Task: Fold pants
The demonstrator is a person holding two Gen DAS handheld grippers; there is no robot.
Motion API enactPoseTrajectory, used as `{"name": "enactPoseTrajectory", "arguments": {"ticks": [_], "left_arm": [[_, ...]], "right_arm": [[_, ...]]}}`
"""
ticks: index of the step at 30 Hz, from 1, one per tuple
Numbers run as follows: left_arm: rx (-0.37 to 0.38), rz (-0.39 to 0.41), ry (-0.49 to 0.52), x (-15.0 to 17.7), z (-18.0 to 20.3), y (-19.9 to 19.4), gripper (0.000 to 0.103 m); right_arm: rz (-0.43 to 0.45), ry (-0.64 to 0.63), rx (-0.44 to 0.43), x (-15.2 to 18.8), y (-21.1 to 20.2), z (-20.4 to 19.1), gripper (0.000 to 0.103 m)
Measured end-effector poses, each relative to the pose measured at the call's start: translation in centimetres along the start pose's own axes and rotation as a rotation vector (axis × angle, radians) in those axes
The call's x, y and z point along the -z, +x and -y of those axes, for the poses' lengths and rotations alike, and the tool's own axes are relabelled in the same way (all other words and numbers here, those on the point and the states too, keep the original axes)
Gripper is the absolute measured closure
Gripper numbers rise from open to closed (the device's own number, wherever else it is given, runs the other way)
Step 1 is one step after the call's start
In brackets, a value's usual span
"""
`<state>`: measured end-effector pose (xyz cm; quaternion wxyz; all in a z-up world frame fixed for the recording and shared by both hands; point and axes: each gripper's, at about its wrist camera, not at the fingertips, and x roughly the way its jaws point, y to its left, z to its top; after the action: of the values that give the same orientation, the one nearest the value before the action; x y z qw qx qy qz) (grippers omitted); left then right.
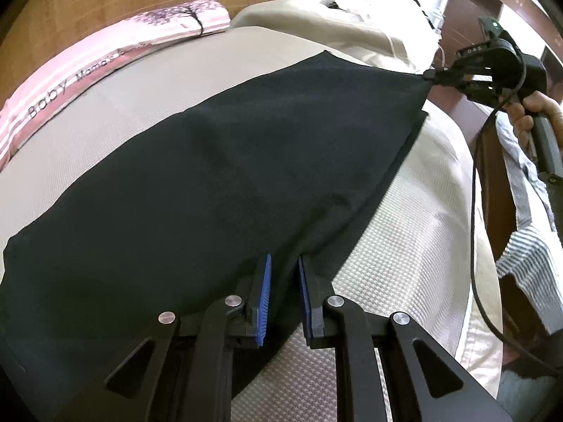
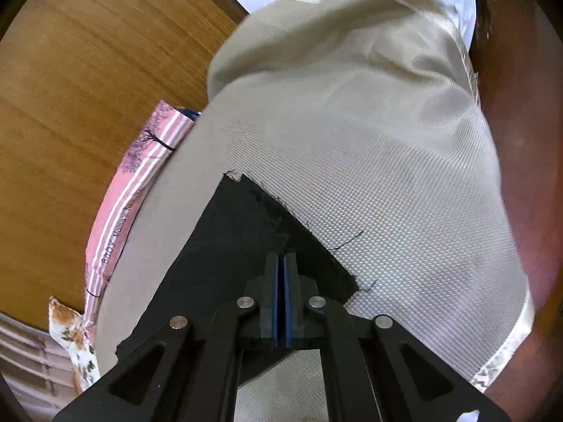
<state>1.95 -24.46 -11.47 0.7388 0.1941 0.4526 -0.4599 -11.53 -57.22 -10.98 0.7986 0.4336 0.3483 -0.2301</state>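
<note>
**Pants held at two corners over the bed**

The black pants (image 1: 218, 176) are spread flat across the beige bedcover (image 1: 404, 246), running from the near left edge of the left wrist view toward the far right. The near hem is pinched between the blue pads of the left gripper (image 1: 284, 270); the jaws are drawn close together, with a fold of cloth seen between them. The far corner is pulled to a point and clamped by the right gripper (image 1: 434, 76), whose handle is gripped by a hand (image 1: 531, 112). In the right wrist view, the right gripper's pads are pressed together on the frayed hem, with loose threads lying on the cover. A pink striped pillow (image 1: 105, 52) is seen along the bed's far edge, against a wooden headboard (image 2: 88, 88). A striped sleeve (image 1: 531, 256) shows at right.
</note>
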Motion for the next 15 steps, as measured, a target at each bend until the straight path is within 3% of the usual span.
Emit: {"name": "enactPoseTrajectory", "arguments": {"ticks": [4, 9, 14, 15], "left_arm": [[0.030, -0.004, 0.021, 0.4, 0.1, -0.2, 0.091], [0.073, -0.006, 0.014, 0.5, -0.2, -0.7, 0.095], [0.078, -0.018, 0.012, 0.7, -0.1, -0.2, 0.095], [0.085, -0.022, 0.003, 0.6, -0.2, -0.2, 0.095]], "right_arm": [[-0.041, -0.027, 0.086, 0.6, 1.9, 1.1, 0.101], [-0.033, -0.014, 0.099, 1.1, 2.1, 1.9, 0.101], [-0.063, 0.018, 0.204, 1.6, 3.8, 3.5, 0.103], [-0.067, 0.025, 0.188, 1.5, 3.8, 3.8, 0.103]]}}
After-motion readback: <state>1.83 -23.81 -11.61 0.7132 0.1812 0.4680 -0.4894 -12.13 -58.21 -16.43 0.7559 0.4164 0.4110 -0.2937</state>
